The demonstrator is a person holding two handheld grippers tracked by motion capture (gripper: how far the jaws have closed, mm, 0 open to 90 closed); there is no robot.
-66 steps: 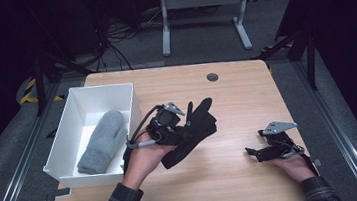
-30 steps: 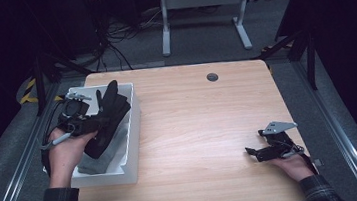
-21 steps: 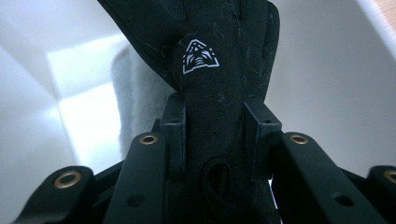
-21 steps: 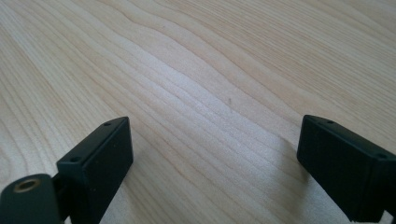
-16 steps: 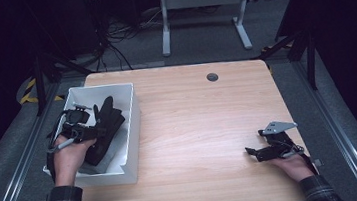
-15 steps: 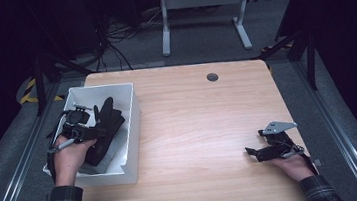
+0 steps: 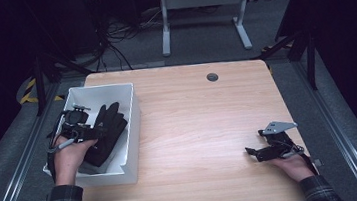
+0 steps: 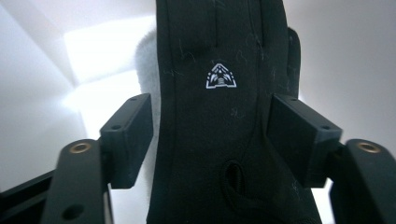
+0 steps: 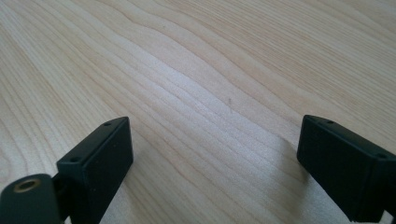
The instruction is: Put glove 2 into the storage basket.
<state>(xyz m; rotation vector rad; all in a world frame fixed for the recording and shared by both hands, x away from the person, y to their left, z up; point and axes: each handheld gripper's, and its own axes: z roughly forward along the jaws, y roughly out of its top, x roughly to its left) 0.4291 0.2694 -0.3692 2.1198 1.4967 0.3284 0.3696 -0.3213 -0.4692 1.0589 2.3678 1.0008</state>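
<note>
The left gripper (image 7: 89,131) is over the white bin (image 7: 130,116), its jaws either side of the black glove (image 8: 219,116), seemingly loosened rather than pinching. The right gripper (image 9: 212,163) rests spread apart on the bench (image 7: 204,128), well away.

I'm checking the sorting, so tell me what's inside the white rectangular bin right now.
The white rectangular bin holds a black fabric glove, with the left gripper around it. A pale grey soft item peeks out beneath the glove; most of it is covered.
</note>
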